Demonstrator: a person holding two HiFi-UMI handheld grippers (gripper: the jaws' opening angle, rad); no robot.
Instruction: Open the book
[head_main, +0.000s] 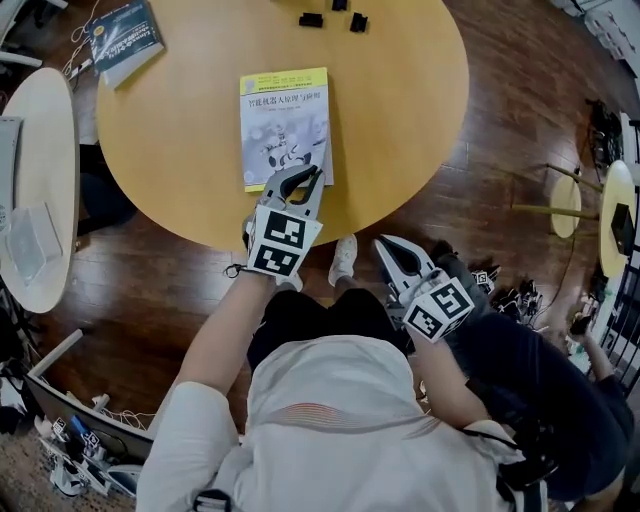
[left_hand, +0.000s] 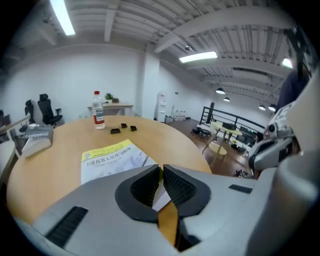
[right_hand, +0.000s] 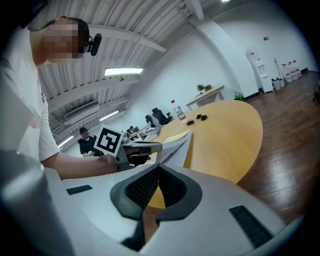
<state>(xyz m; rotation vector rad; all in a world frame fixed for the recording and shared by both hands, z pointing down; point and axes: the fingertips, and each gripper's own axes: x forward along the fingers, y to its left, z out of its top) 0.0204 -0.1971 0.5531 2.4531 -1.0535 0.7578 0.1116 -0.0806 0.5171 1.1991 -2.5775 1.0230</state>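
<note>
A book (head_main: 285, 120) with a yellow and white cover lies closed-side up on the round wooden table (head_main: 400, 100), near its front edge. My left gripper (head_main: 318, 172) is at the book's near right corner and shut on the cover's corner. In the left gripper view the thin cover edge (left_hand: 161, 192) runs between the pressed pads of the left gripper (left_hand: 160, 172). The right gripper view shows the cover (right_hand: 175, 145) lifted off the pages with the left gripper (right_hand: 150, 147) holding it. My right gripper (head_main: 385, 245) hangs off the table's front edge, shut with nothing in it (right_hand: 157, 167).
A second book (head_main: 125, 40) lies at the table's far left. Small black pieces (head_main: 330, 18) and a water bottle (left_hand: 98, 117) stand at the far side. A white side table (head_main: 40, 180) is at the left. A person in dark clothes (head_main: 520, 370) is close at my right.
</note>
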